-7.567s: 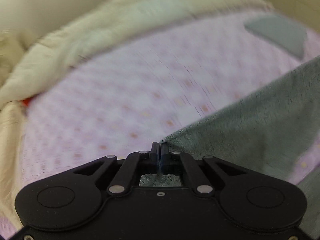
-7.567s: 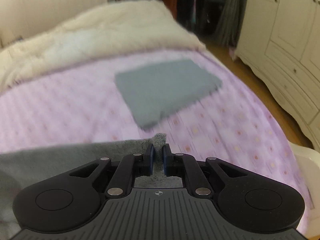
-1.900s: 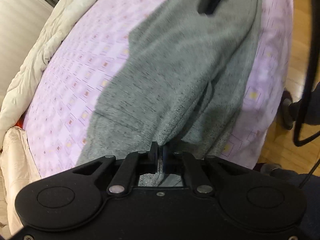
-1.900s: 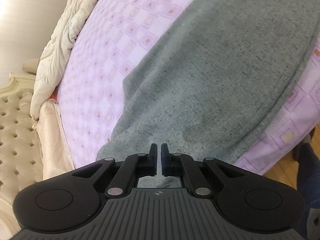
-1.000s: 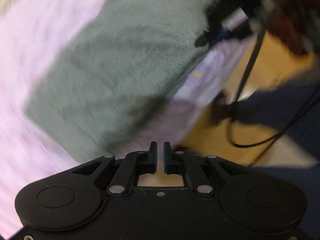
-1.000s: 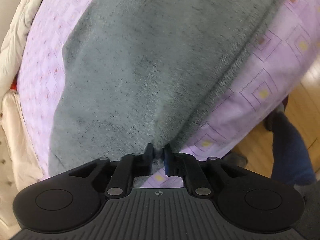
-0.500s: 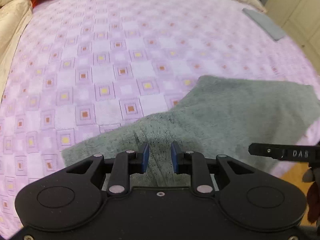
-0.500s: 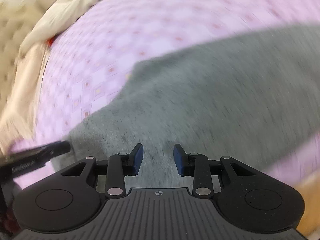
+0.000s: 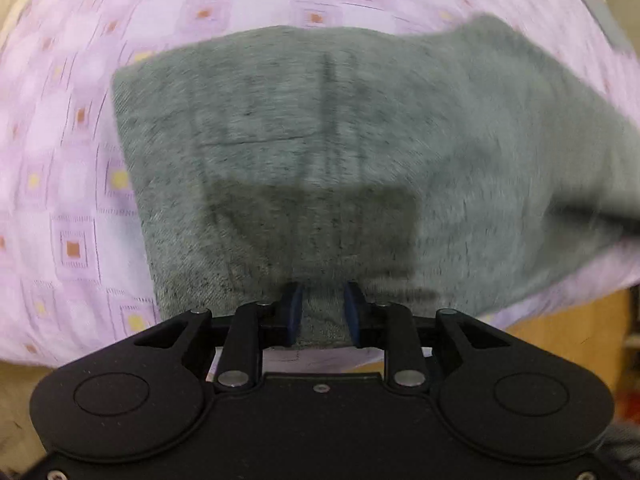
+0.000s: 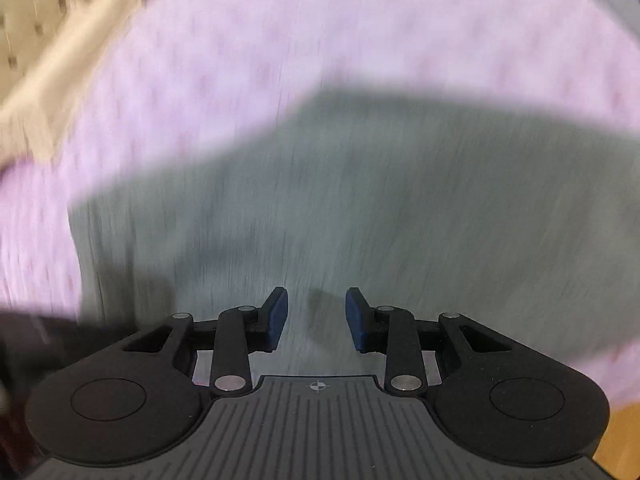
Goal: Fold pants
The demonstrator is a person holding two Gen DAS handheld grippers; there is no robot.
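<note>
The grey pants (image 9: 320, 152) lie folded flat on the purple patterned bedspread (image 9: 68, 184) near the bed's front edge. My left gripper (image 9: 320, 312) is open, its fingers straddling the near hem of the pants without pinching it. In the right wrist view the pants (image 10: 360, 200) fill the middle, blurred by motion. My right gripper (image 10: 316, 316) is open and empty just above the cloth.
A cream tufted headboard and bedding (image 10: 44, 40) sit at the upper left of the right wrist view. A second folded grey garment (image 9: 600, 12) lies at the far right of the bed. Wooden floor (image 9: 568, 328) shows beyond the bed's edge.
Both grippers let go of the pants and opened. The left has dropped close to the near hem; the right has opened wider and is moving over the cloth.
</note>
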